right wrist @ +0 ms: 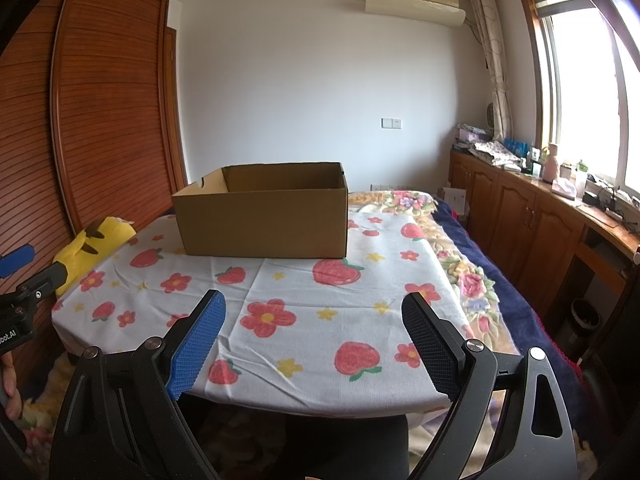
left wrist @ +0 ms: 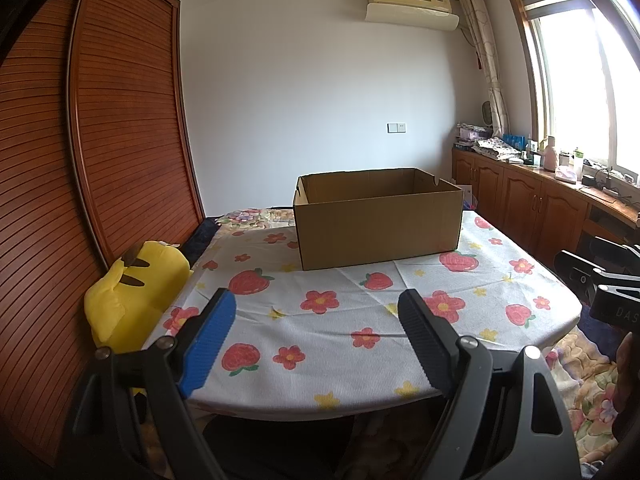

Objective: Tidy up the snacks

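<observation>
Both tongs (left wrist: pixel 316 312) (right wrist: pixel 314 312) spread wide

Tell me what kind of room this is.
Most likely a bedroom in a home. A bed with a floral quilt lies under the table that carries the box, a slatted wardrobe lines one wall, and a plush toy sits beside it.

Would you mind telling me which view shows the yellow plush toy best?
The left wrist view: the plush sits large beside the table, its brown-tipped ears and most of its body visible. In the right wrist view it is smaller, at the table's far left edge, partly hidden.
</observation>
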A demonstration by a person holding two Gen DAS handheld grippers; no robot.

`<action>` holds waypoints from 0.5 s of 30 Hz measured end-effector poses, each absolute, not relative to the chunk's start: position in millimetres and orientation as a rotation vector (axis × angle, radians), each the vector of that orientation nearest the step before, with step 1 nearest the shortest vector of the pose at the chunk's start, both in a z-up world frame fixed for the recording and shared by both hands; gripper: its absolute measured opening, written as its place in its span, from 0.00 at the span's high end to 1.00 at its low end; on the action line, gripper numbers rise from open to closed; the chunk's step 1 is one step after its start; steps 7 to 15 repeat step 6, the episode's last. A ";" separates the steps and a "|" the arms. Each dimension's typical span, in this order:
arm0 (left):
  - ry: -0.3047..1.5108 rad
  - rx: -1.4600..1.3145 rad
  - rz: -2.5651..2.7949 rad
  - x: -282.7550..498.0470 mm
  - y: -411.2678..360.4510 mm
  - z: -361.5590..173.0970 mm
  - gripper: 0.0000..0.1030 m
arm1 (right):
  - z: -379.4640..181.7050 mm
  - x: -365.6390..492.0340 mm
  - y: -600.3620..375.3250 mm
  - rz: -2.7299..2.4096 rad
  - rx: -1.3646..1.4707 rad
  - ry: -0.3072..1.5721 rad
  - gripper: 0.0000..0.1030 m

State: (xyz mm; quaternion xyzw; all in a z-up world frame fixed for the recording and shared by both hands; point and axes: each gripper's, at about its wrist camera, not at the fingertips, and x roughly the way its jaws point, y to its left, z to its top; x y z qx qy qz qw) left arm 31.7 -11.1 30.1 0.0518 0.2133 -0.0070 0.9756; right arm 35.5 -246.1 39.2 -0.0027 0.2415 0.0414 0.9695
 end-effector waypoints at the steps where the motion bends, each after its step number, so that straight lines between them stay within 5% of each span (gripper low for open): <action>1: 0.430 0.105 -0.014 31.7 -11.1 30.1 0.18 | 39.5 35.8 -246.6 0.085 -0.005 0.489 0.11; 15: 0.428 0.104 -0.015 30.5 -11.5 30.4 0.18 | 39.3 35.4 -246.3 0.084 -0.006 0.487 0.11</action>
